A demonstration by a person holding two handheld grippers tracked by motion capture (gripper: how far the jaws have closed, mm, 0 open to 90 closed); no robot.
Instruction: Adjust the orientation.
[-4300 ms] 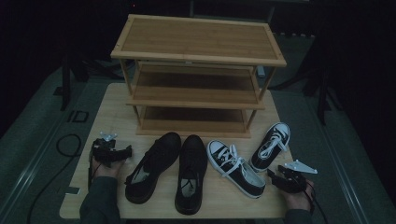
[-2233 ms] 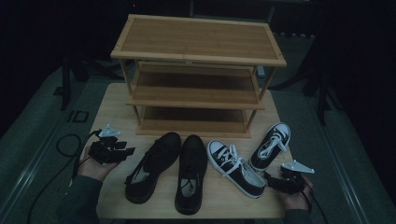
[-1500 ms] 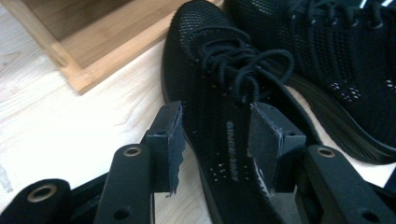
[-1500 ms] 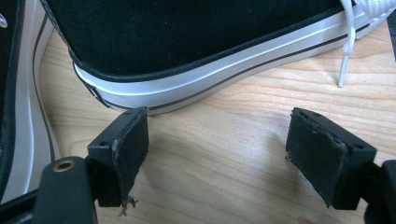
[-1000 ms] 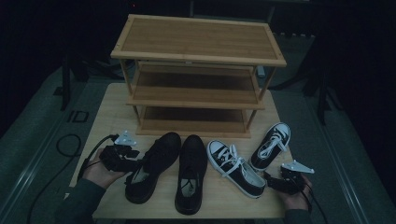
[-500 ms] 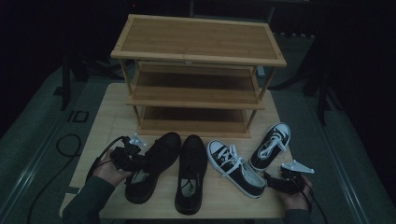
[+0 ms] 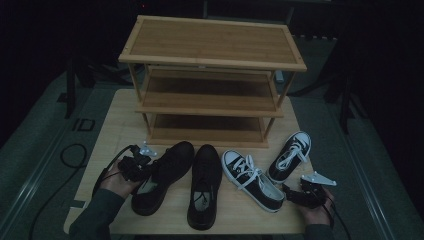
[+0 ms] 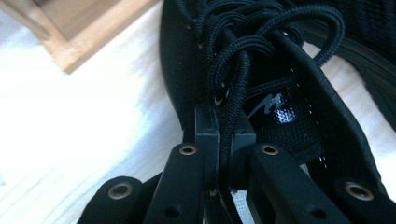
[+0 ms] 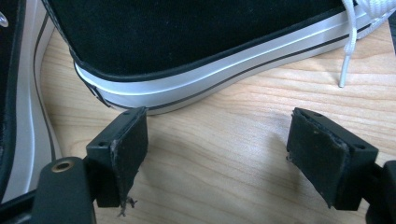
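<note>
Two black lace-up shoes lie side by side at the table's front: the left shoe and its mate. My left gripper has come in from the left, and its jaws have just been closing. They are now shut on the left shoe's upper edge beside the laces, with the pads pinching the black material. My right gripper rests at the front right, open. It sits just short of the heel of a black-and-white sneaker, with nothing between its pads.
A three-tier wooden shoe rack stands at the back of the table, its shelves bare. Two black-and-white sneakers lie right of the black shoes. A cable trails off the table's left side.
My left gripper moved right from the table's left part to the left black shoe and closed on its upper edge. The right gripper stayed where it was.
</note>
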